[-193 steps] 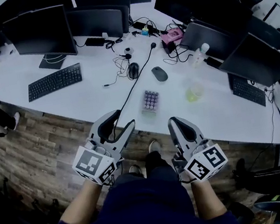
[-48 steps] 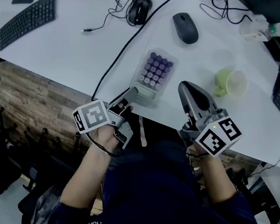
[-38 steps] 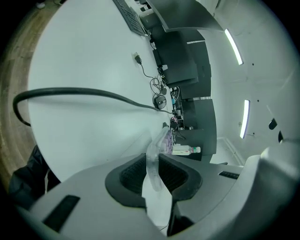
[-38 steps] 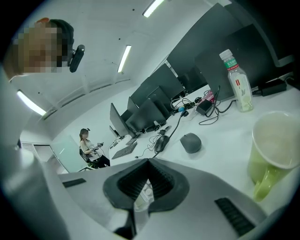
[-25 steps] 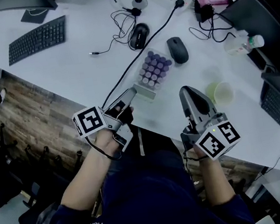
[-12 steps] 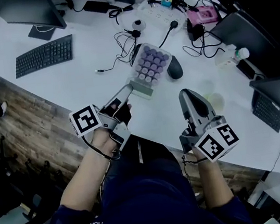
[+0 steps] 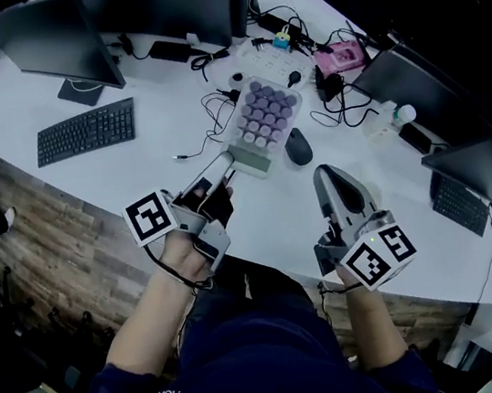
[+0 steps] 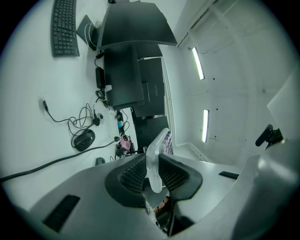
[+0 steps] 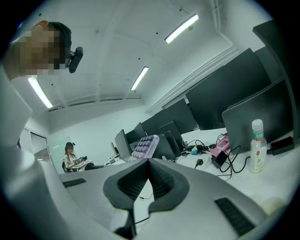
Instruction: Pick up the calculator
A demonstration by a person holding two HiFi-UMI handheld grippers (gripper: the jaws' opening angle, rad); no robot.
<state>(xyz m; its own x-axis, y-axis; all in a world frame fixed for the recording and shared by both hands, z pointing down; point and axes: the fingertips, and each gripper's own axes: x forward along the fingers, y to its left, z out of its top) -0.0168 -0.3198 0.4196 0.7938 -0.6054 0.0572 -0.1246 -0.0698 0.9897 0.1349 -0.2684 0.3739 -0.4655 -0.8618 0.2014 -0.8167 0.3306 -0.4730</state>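
Observation:
The calculator [image 7: 262, 122], a clear slab with rows of purple round keys, hangs in the air over the white desk [image 7: 177, 169], held by its near edge. My left gripper [image 7: 225, 165] is shut on that edge. In the left gripper view the calculator's pale rim [image 8: 156, 157] stands on edge, pinched between the ribbed pads [image 8: 133, 176]. My right gripper [image 7: 333, 177] hovers to the right of it, shut with nothing between its jaws. In the right gripper view the calculator [image 9: 145, 146] shows raised just beyond the right gripper [image 9: 149, 180].
On the desk lie a black keyboard [image 7: 86, 131], a dark mouse [image 7: 297, 147], tangled cables [image 7: 222, 102], a pink object [image 7: 333, 59] and a plastic bottle [image 7: 388, 119]. Dark monitors [image 7: 54, 36] line the back and right. A person [image 9: 71, 159] sits far off.
Both grippers have risen. The calculator has come up off the desk edge in the left gripper and now hangs higher and farther over the desk.

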